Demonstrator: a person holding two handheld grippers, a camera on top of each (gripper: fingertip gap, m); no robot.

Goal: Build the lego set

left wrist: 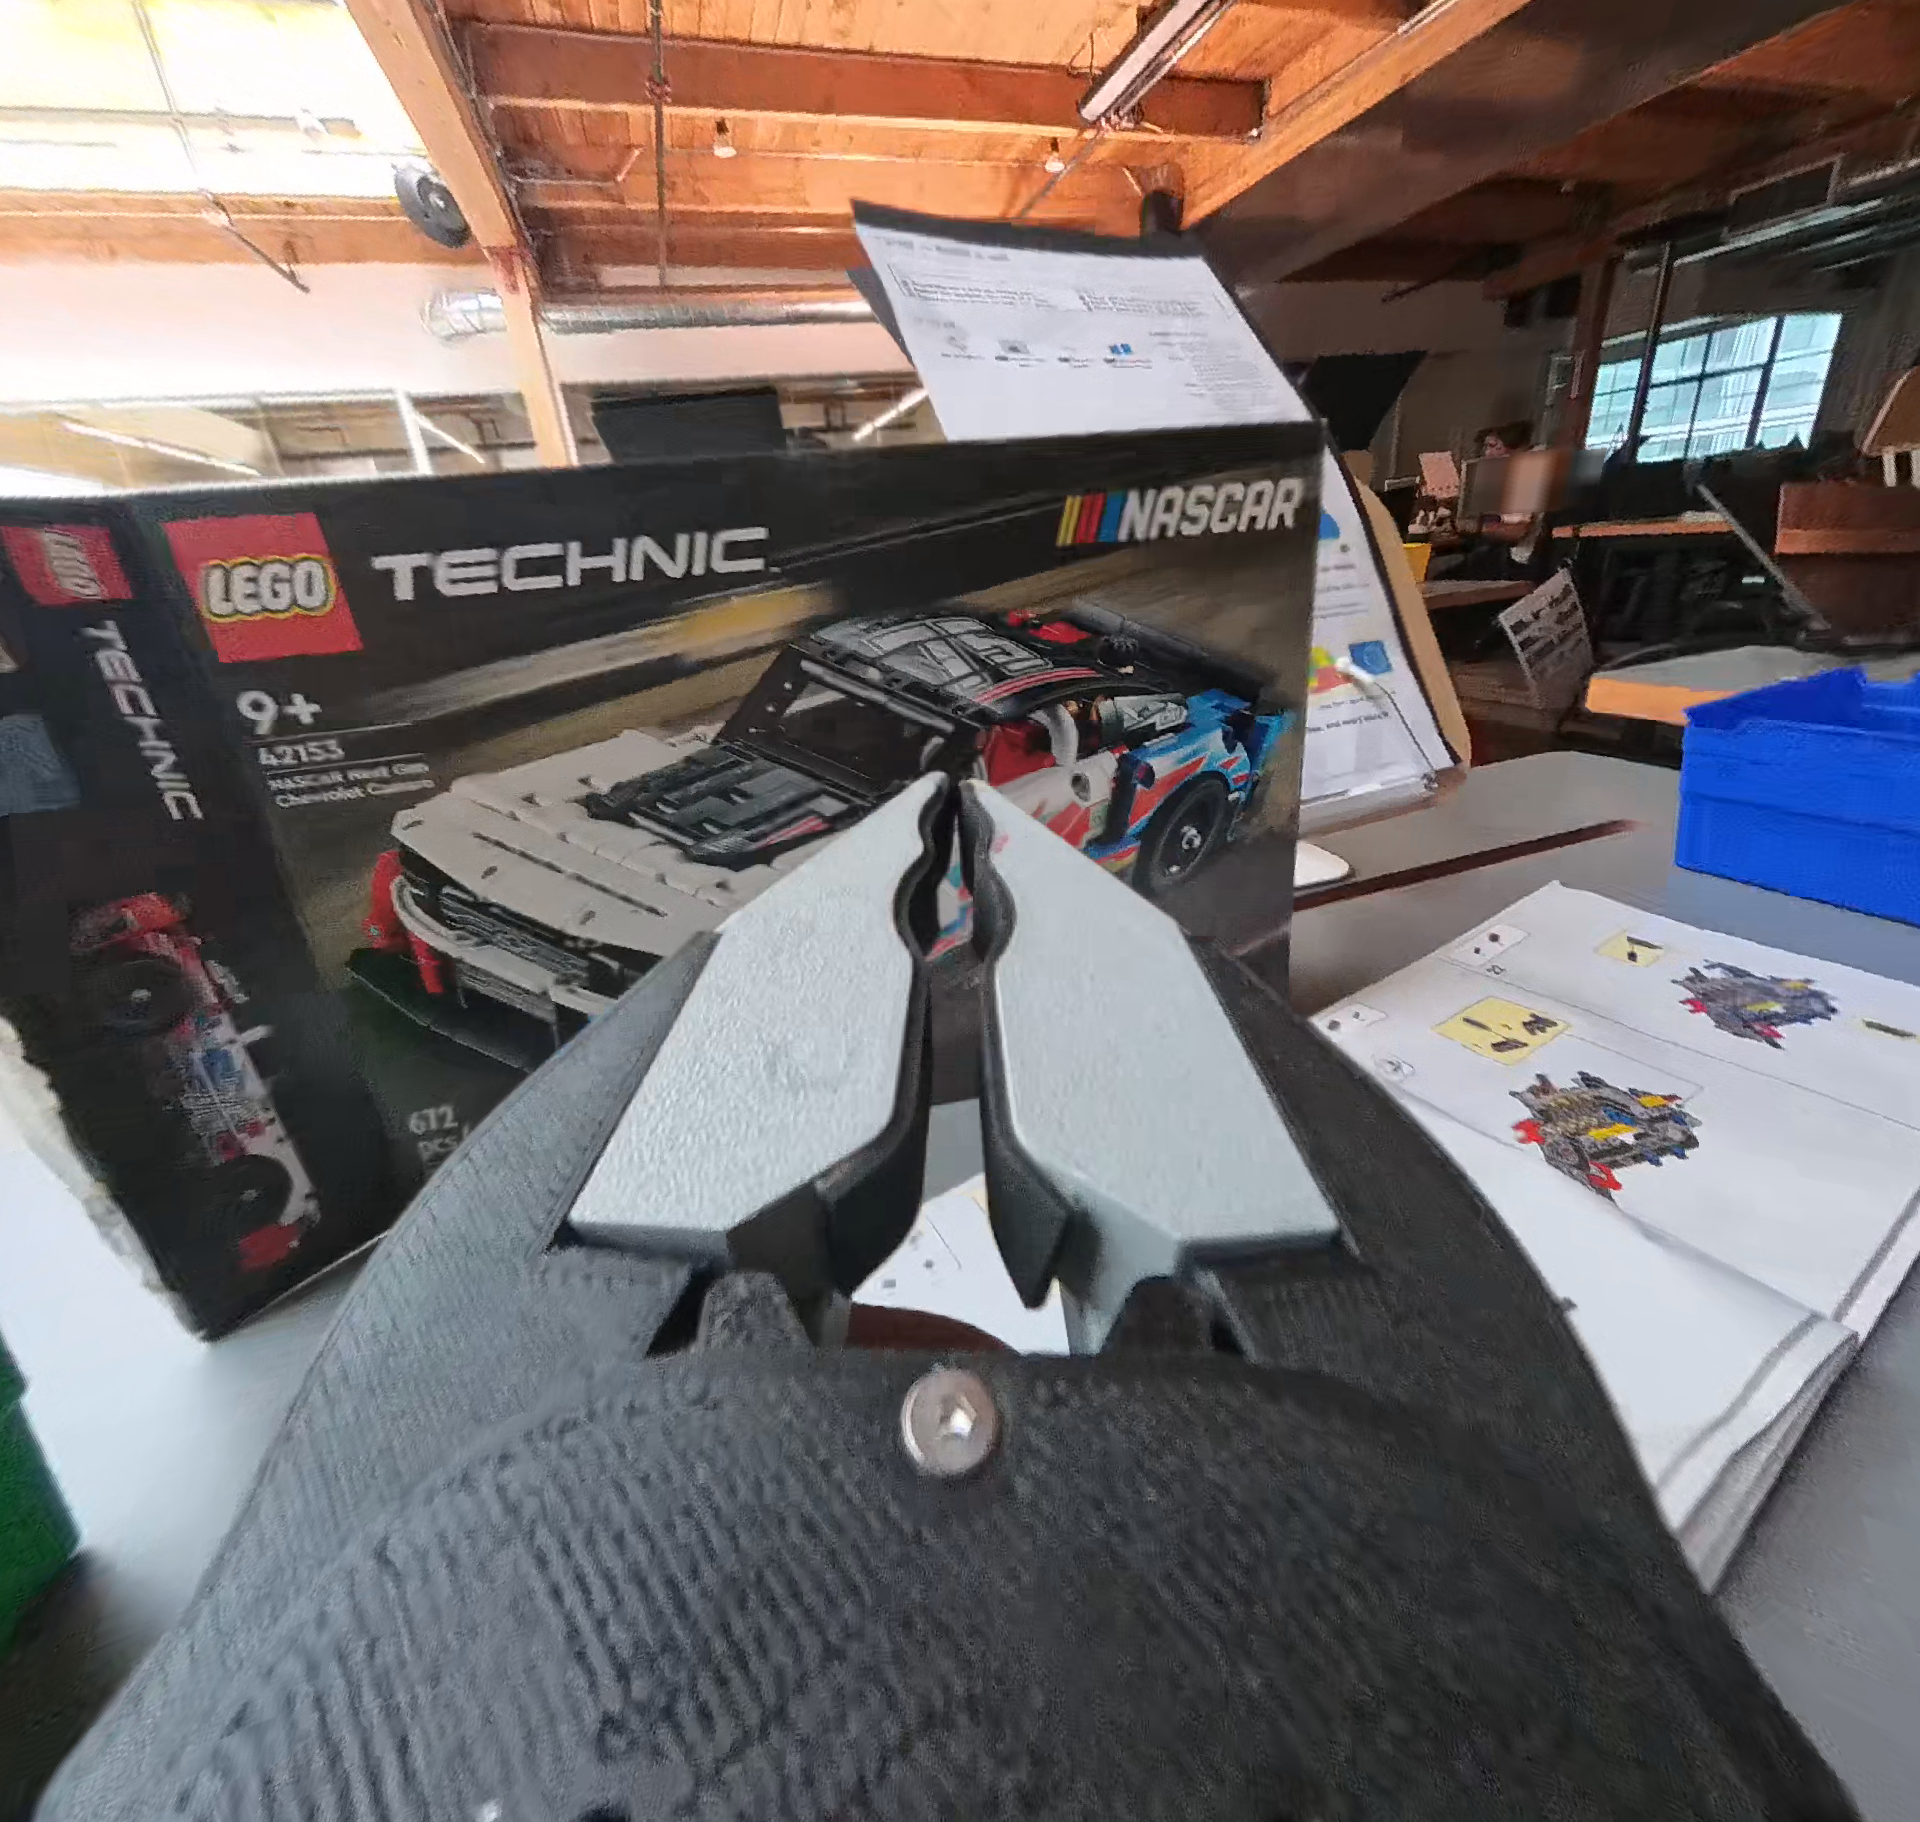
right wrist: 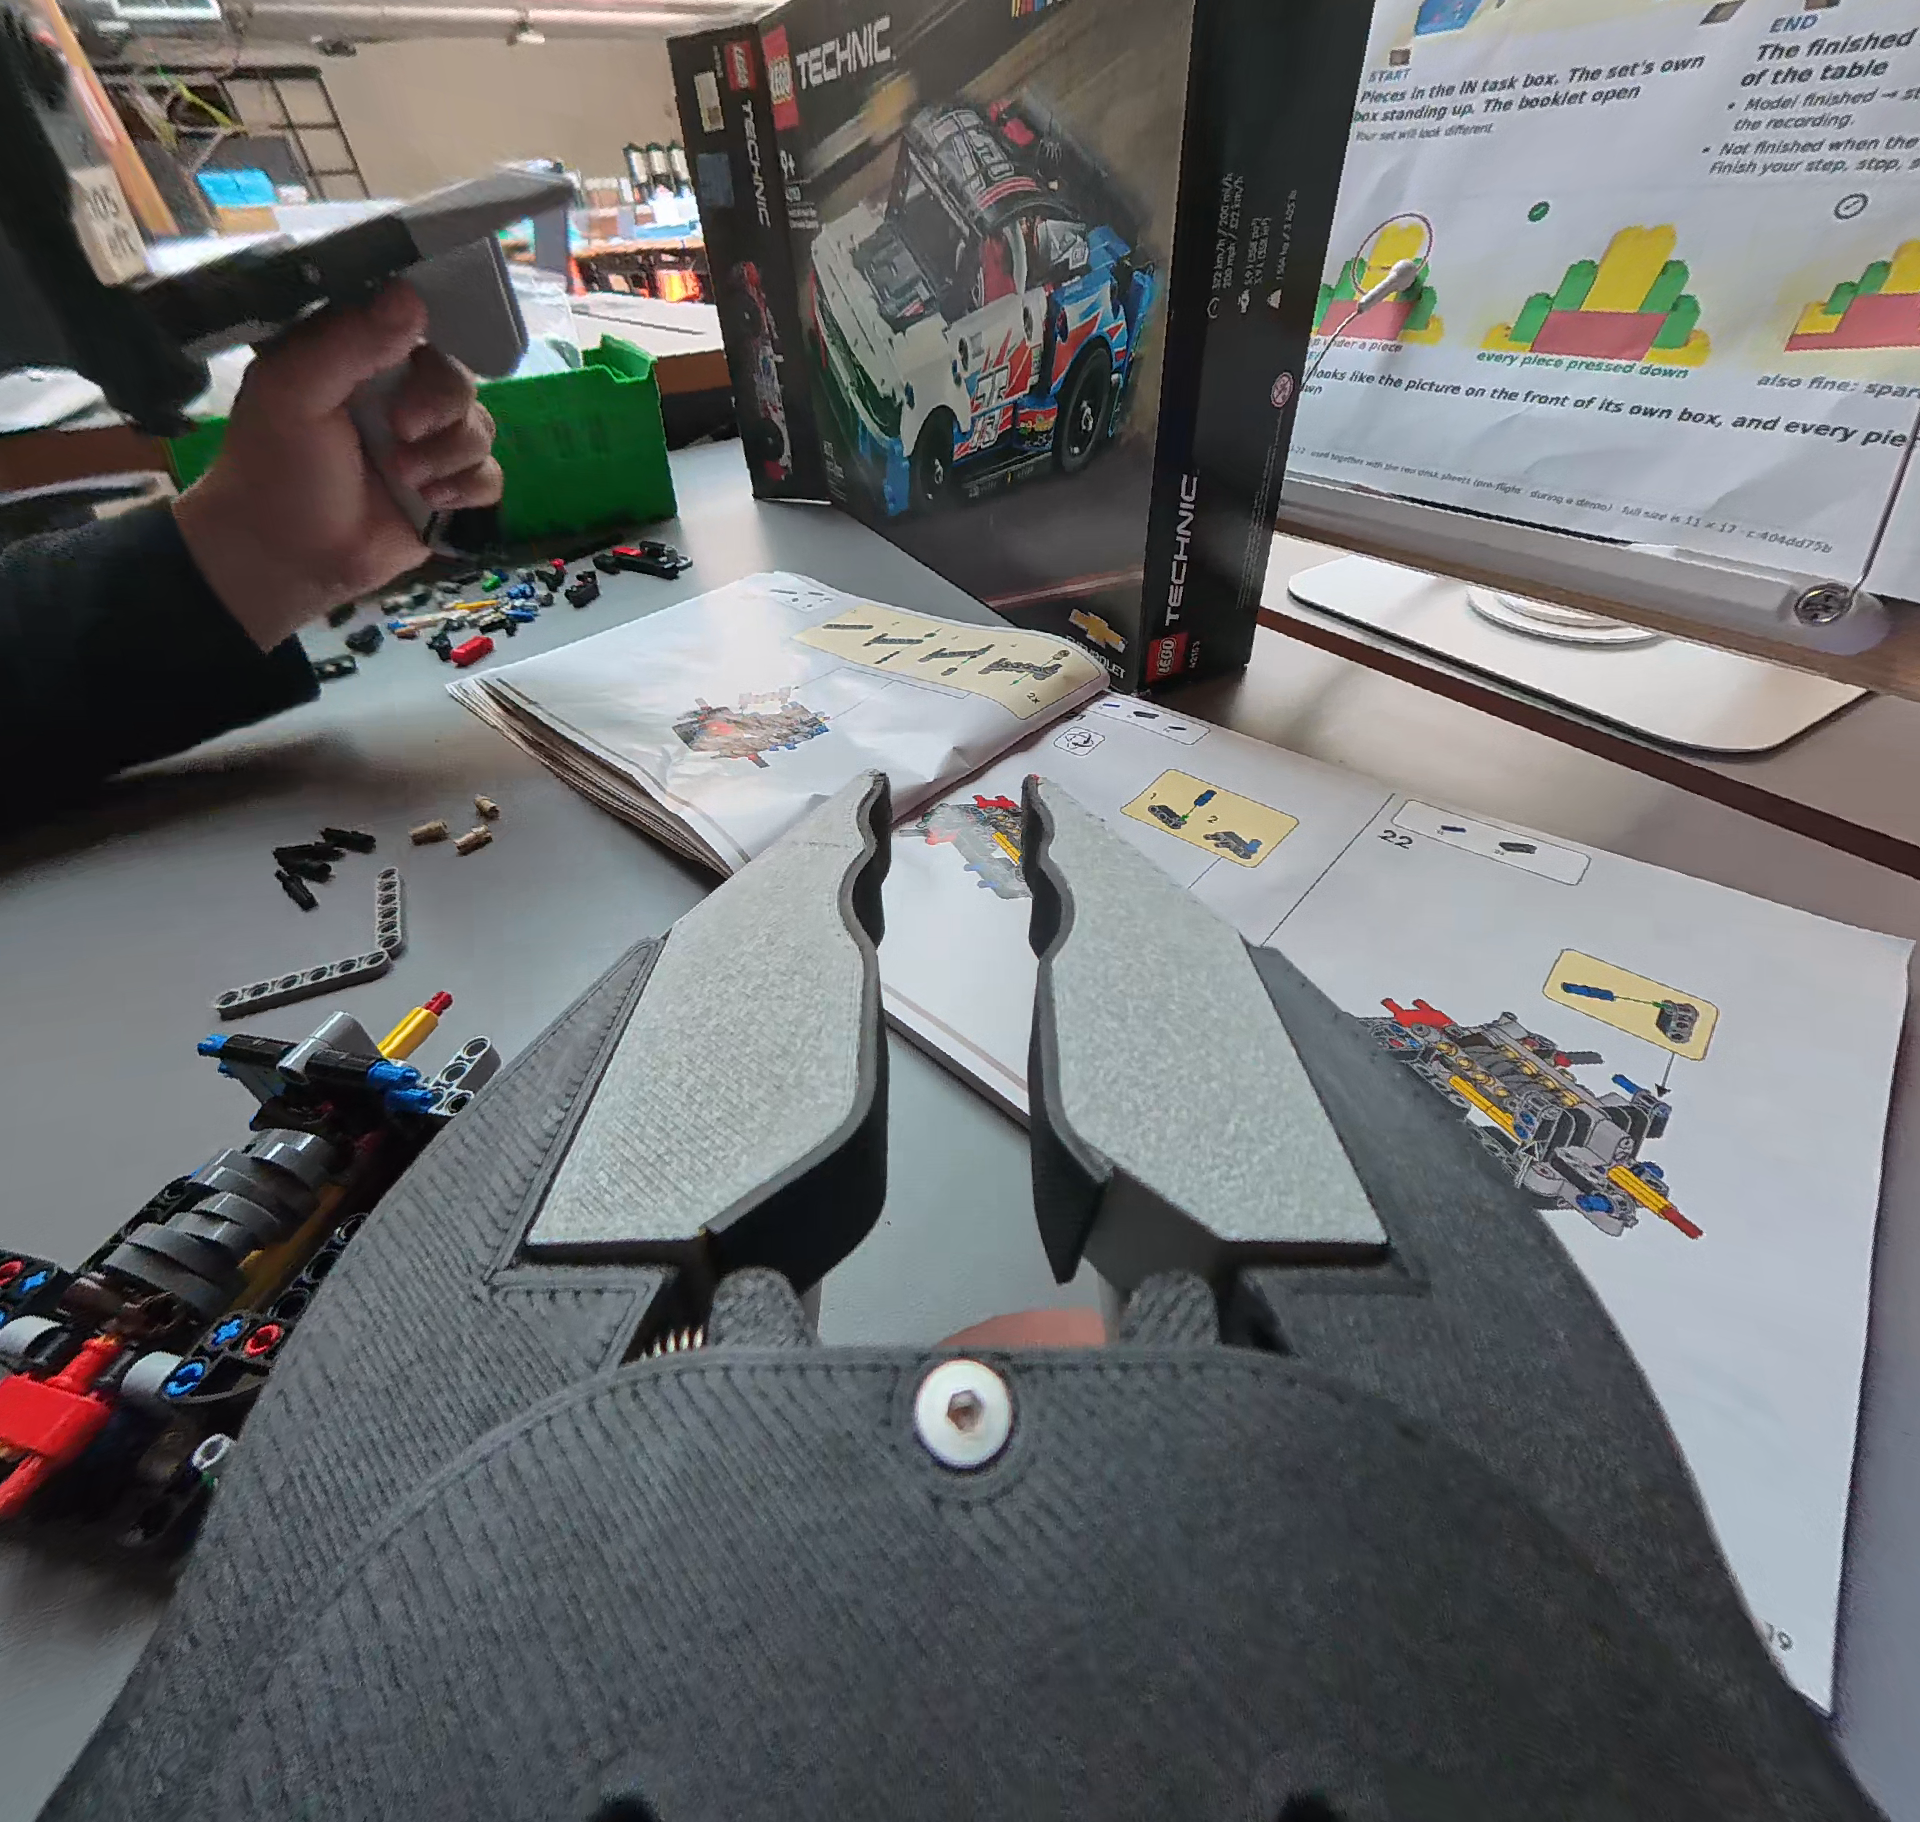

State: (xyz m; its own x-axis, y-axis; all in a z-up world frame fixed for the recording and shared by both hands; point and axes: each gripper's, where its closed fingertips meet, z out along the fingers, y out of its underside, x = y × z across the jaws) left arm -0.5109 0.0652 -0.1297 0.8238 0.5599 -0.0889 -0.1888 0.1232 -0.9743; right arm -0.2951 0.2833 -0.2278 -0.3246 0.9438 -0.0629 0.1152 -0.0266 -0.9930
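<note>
My left gripper (left wrist: 956,790) is shut and empty, raised in the air in front of the upright black set box (left wrist: 644,785). My right gripper (right wrist: 956,796) is open and empty, low over the open instruction booklet (right wrist: 1299,951). A part-built chassis (right wrist: 177,1253) of grey, black, red and blue pieces lies at the lower left of the right wrist view. A grey bent beam (right wrist: 322,962), black pins (right wrist: 312,858) and tan pins (right wrist: 457,827) lie beside it. A scatter of small loose pieces (right wrist: 509,598) lies farther back. The left gripper (right wrist: 312,255), held in a hand, shows there too.
A green bin (right wrist: 582,432) stands behind the loose pieces. A blue bin (left wrist: 1808,785) stands at the right of the left wrist view. A printed sheet on a stand (right wrist: 1621,245) rises behind the booklet, right of the set box (right wrist: 987,266). Some 35 centimeters of space lies between my two pairs of fingers.
</note>
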